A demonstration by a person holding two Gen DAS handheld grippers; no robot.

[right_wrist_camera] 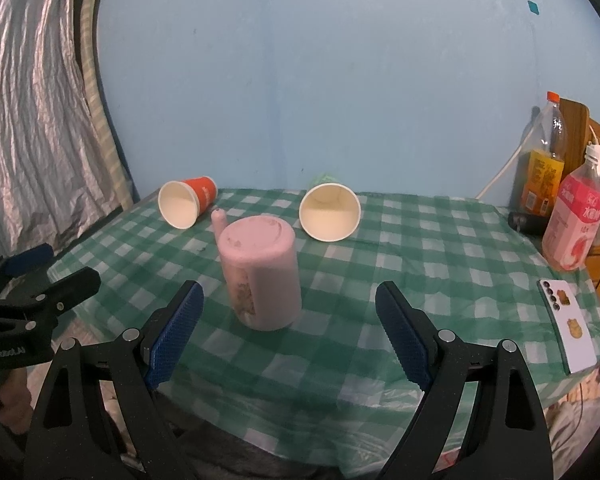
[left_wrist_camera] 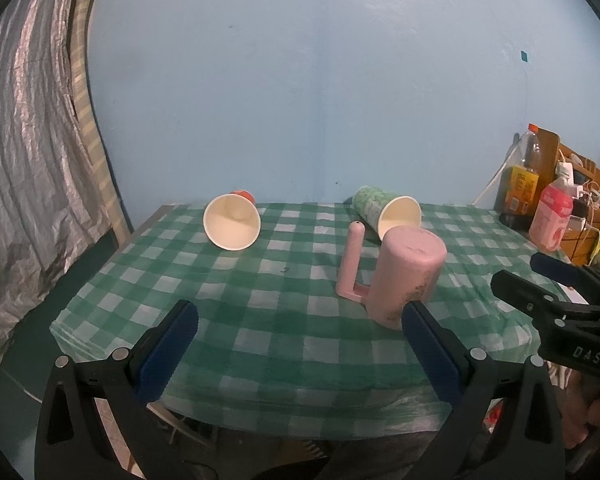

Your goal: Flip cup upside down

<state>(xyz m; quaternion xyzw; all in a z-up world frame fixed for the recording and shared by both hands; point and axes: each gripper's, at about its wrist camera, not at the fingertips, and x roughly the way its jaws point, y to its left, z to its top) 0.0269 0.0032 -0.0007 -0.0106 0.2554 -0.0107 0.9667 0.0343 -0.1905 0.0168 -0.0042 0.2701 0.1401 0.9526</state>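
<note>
A pink plastic cup (left_wrist_camera: 405, 276) with a long handle stands upside down on the green checked tablecloth (left_wrist_camera: 260, 320); it also shows in the right wrist view (right_wrist_camera: 262, 272). An orange paper cup (right_wrist_camera: 186, 202) lies on its side at the back left, mouth toward me. A green patterned paper cup (left_wrist_camera: 388, 210) lies on its side behind the pink cup. My left gripper (left_wrist_camera: 300, 340) is open and empty, left of the pink cup. My right gripper (right_wrist_camera: 290, 328) is open and empty, just in front of the pink cup.
Bottles (right_wrist_camera: 572, 224) and a wooden shelf with cables stand at the right edge. A phone (right_wrist_camera: 566, 328) lies on the cloth at the right. A grey curtain (left_wrist_camera: 28, 160) hangs at the left. A blue wall is behind the table.
</note>
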